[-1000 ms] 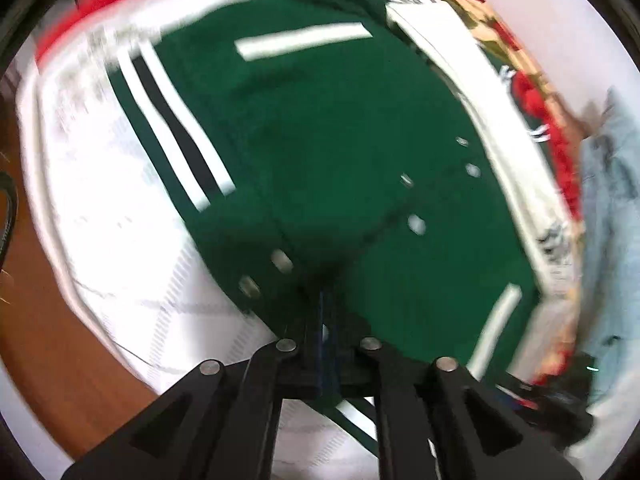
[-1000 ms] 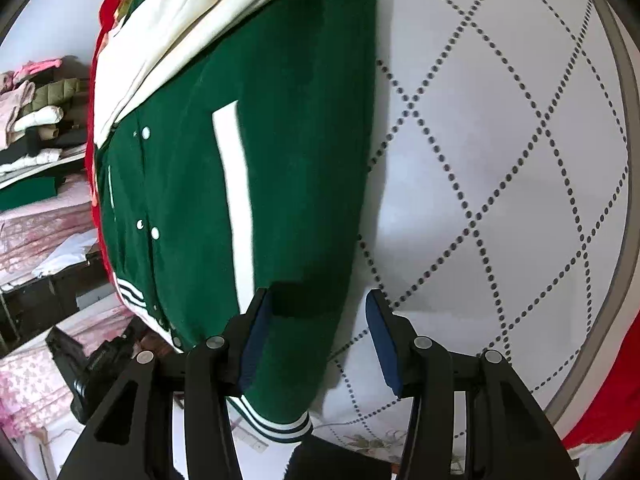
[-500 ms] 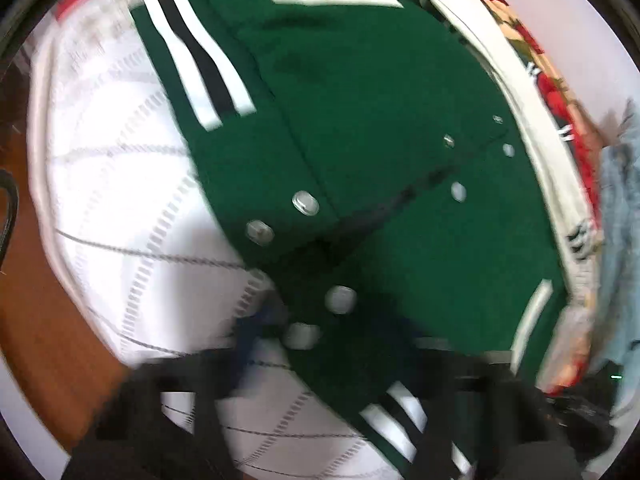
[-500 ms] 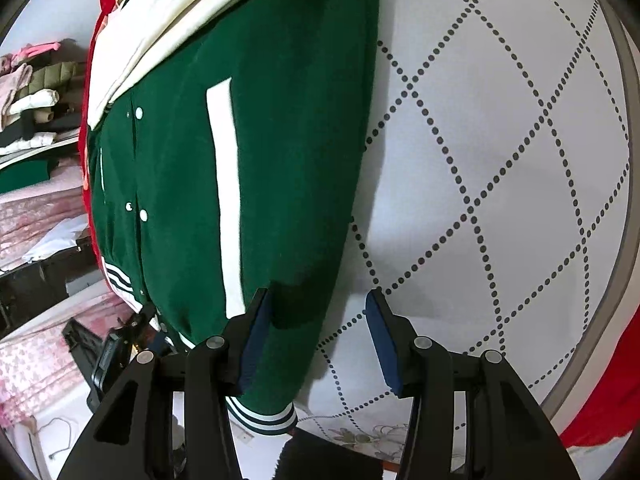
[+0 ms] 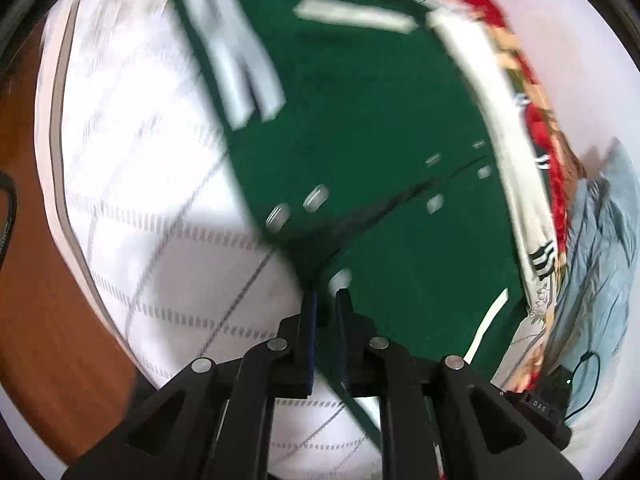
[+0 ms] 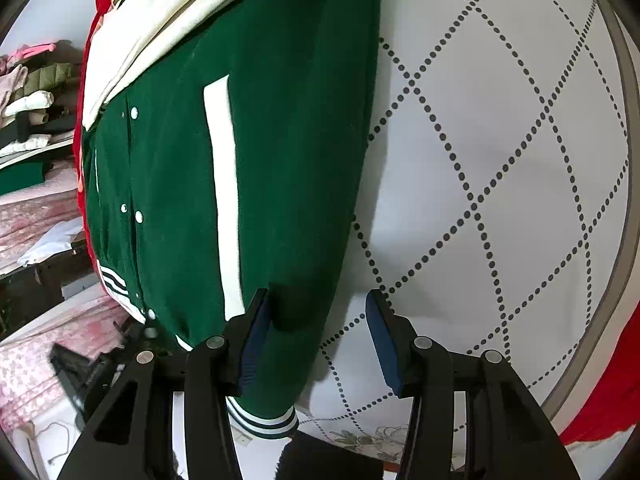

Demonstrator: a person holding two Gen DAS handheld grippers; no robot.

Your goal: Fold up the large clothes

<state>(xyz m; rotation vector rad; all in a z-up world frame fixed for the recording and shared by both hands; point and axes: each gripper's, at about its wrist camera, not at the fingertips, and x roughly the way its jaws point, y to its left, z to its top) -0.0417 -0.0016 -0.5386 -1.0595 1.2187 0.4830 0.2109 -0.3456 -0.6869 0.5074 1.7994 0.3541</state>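
Note:
A green varsity jacket (image 5: 360,128) with white pocket stripes, snap buttons and cream sleeves lies on a white quilted bed cover (image 5: 152,208). My left gripper (image 5: 325,300) is shut on the jacket's front edge near a snap button. In the right wrist view the jacket (image 6: 280,152) lies lengthwise, its striped cuff (image 6: 264,420) nearest me. My right gripper (image 6: 316,312) is open over the green sleeve's edge, with its left finger (image 6: 256,328) above the cloth and its right finger (image 6: 384,340) above the cover (image 6: 500,168).
A red patterned blanket (image 5: 540,128) lies beyond the jacket, with pale blue cloth (image 5: 600,240) to the right. A wooden floor (image 5: 28,280) is at left. Stacked clothes (image 6: 32,96) and pink bedding (image 6: 36,216) are at left in the right wrist view.
My left gripper opened, shifted along the jacket's front edge, then shut on it again near a snap button. My right gripper stayed open and moved slightly down the sleeve.

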